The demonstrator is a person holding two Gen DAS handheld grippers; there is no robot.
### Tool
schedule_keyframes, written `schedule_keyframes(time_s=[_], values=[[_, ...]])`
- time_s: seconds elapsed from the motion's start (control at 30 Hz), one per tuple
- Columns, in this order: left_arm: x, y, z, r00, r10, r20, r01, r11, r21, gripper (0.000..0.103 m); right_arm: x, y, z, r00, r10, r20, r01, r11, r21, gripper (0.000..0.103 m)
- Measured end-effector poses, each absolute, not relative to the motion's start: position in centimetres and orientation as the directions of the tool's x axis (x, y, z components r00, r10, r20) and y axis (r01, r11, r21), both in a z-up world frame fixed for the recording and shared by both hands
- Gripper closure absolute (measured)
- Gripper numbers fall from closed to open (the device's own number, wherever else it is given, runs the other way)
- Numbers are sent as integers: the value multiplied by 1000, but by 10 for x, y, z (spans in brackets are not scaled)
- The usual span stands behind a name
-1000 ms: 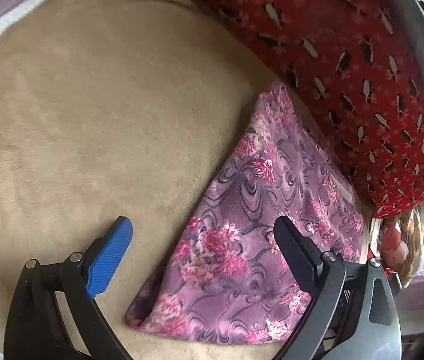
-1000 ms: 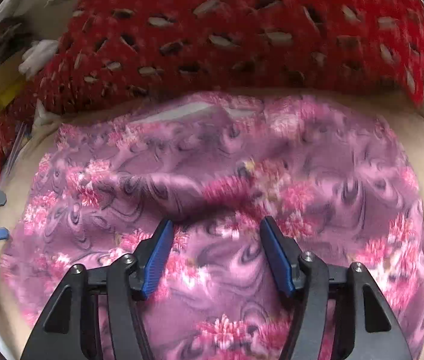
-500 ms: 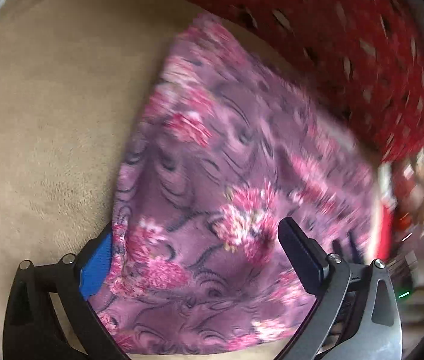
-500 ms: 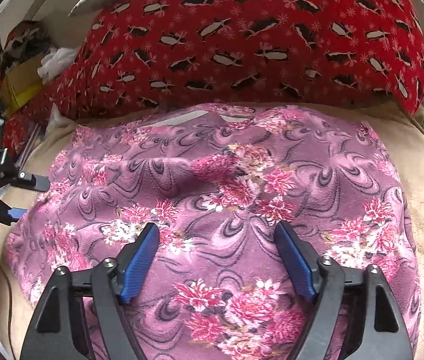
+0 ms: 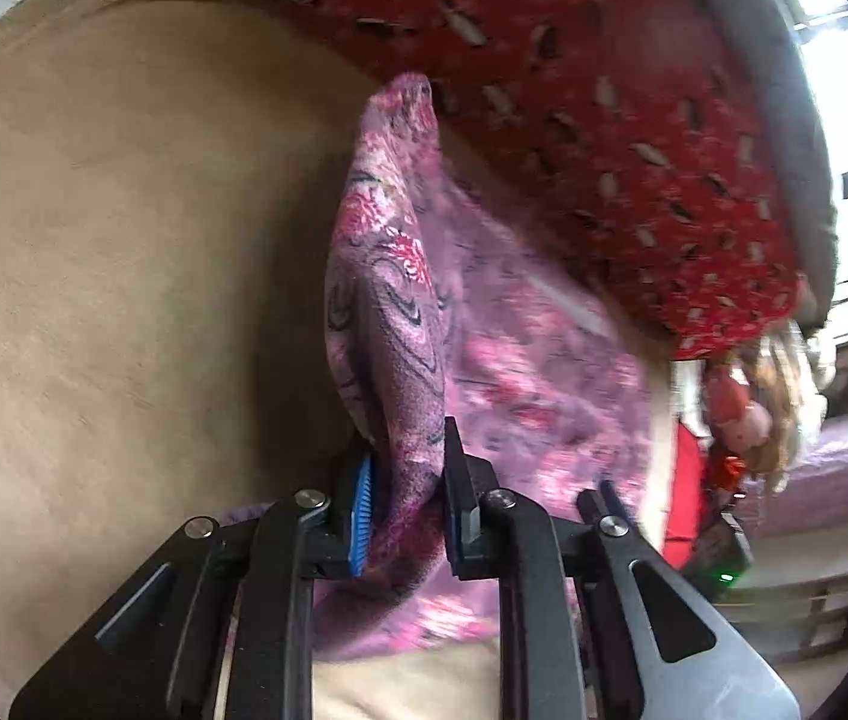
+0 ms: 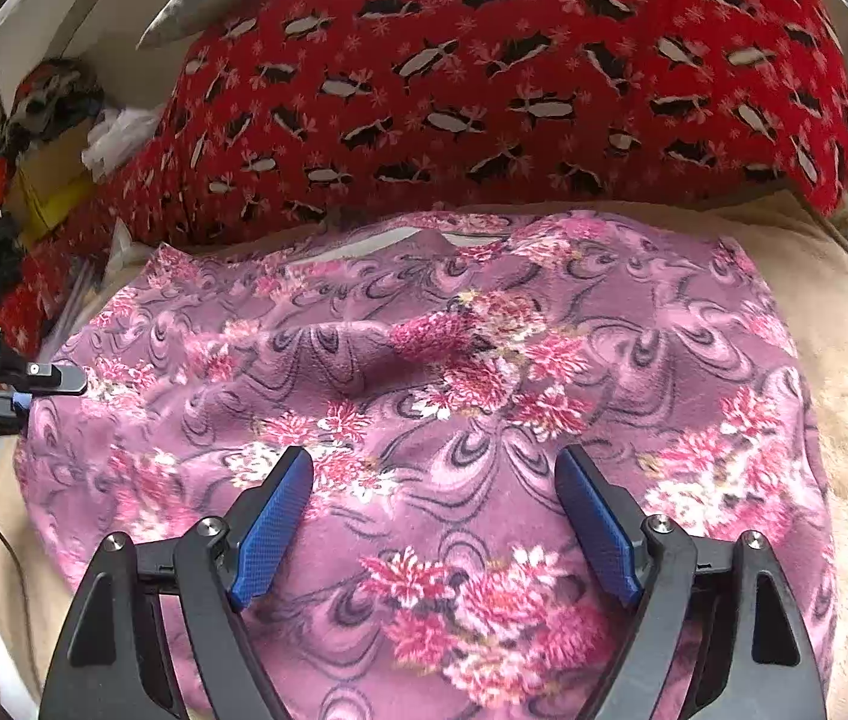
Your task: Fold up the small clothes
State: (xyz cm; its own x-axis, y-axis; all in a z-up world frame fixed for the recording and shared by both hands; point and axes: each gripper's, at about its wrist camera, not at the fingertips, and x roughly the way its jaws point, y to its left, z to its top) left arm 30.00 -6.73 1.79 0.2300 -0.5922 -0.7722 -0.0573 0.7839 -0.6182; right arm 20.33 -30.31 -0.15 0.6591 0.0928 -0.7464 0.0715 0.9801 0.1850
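A small purple garment with pink flowers (image 6: 424,360) lies spread on a beige fleece bed cover (image 5: 123,240). In the left wrist view my left gripper (image 5: 408,456) is closing on the garment's near edge. A pinched ridge of the cloth (image 5: 387,300) stands up between the blue pad and the black pad, lifted off the cover. The right wrist view catches that same gripper (image 6: 42,387) at the garment's left edge. Just above the garment's middle front hangs my right gripper (image 6: 434,456), open, with only flat cloth below its blue pads.
A red pillow with a black and white print (image 6: 514,90) lies along the far edge of the garment. Past the bed's edge there are a stuffed toy (image 5: 742,408), a yellow box (image 6: 57,198) and other clutter.
My left gripper has shut on the garment's edge and raised it into an upright fold. My right gripper's jaws have widened and it has shifted a little over the cloth.
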Motion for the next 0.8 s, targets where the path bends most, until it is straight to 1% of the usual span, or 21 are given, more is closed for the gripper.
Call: schedule_keyframes(time_s=[0.1,0.53,0.67,0.8], values=[[296,-77,28,236,-637,-734,-50,746,-664,88,197,-316,7,657,124,-744,90,967,240,19],[286,-159,69,203,-718,-666,15,683,-731,89,169,-357,29,677,103,-728,124,960,250,19],[286,-192,73,180,-719,-671,39,687,-726,89,163,-375,32,679,93,-728,146,955,258,19],[287,-232,62,125,-713,-690,61,700,-711,91,156,-394,31,676,92,-731,159,951,266,19]])
